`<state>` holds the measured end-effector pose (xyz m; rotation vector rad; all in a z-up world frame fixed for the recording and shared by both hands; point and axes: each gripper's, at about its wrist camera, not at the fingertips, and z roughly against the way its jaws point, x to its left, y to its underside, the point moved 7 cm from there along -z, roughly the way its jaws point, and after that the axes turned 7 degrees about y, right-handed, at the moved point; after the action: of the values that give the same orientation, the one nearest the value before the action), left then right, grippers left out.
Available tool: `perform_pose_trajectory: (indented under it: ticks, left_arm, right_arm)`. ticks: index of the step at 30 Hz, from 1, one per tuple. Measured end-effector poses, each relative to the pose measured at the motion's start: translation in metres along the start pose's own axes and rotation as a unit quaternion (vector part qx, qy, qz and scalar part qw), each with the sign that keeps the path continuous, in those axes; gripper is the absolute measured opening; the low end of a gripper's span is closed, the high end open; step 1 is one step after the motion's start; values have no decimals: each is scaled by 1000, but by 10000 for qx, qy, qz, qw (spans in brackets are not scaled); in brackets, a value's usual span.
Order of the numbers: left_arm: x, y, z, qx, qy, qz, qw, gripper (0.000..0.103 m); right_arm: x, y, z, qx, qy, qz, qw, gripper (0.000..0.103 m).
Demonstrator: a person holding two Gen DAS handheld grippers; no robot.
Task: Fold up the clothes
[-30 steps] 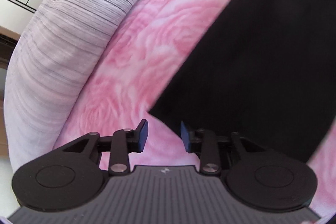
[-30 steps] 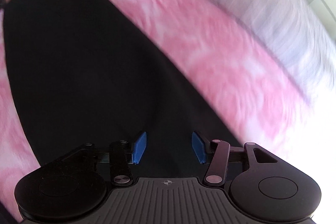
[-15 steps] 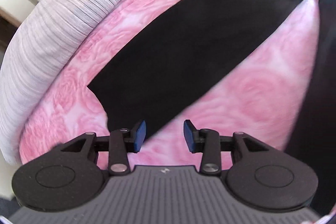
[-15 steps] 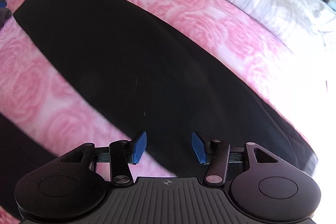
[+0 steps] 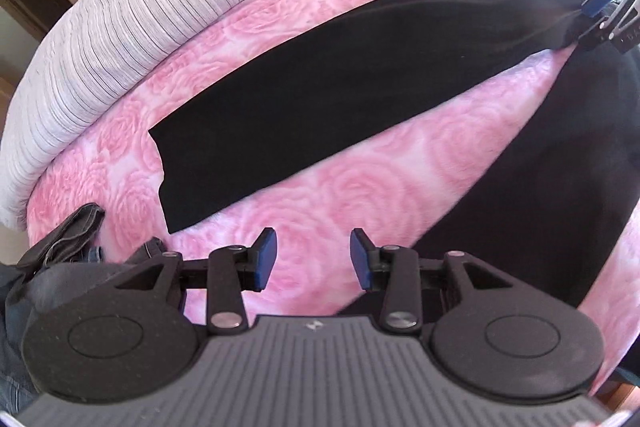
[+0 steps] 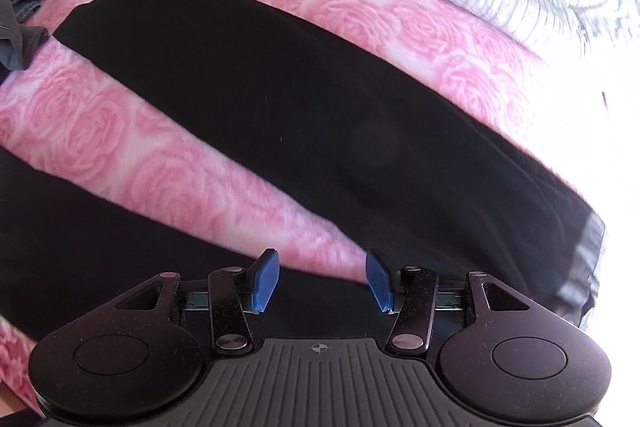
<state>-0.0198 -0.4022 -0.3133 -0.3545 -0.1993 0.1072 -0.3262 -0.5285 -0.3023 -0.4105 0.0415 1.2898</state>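
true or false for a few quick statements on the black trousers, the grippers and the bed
1. The black trousers lie spread on a pink rose blanket. True.
2. The left gripper is clamped on a trouser leg. False: it is open, over the blanket, gripping nothing.
3. The right gripper is open. True.
4. The two trouser legs lie stacked together. False: pink blanket shows between them.
5. A striped grey cover lies beyond the blanket. True.

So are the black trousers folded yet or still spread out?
Spread out: the black trousers lie flat, legs splayed apart, pink blanket showing between them.
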Motion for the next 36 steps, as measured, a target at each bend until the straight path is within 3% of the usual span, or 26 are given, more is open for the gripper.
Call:
perform_pose_trajectory:
  ticks: [7, 15, 22, 28, 36]
  left_arm:
    - [-64, -7, 19, 99, -52, 215, 9997, 36]
    - [-132, -17, 38, 182, 42, 466, 9987, 40]
    - [-175, -24, 46, 207, 279, 335, 9988, 43]
    - [-189, -14, 47, 355, 411, 228, 9983, 44]
    - [-181, 12, 53, 477, 409, 466, 9969, 47]
  right_arm:
    - [-36, 44, 11, 83, -134, -132, 9998, 52]
    - [-96, 109, 34, 271, 115, -310, 9991, 52]
    - [-128, 160, 48, 515, 279, -620, 9964, 52]
    - [-127, 180, 61, 614, 335, -870, 9938, 52]
    - [-92, 196, 68, 776, 331, -627, 9945, 52]
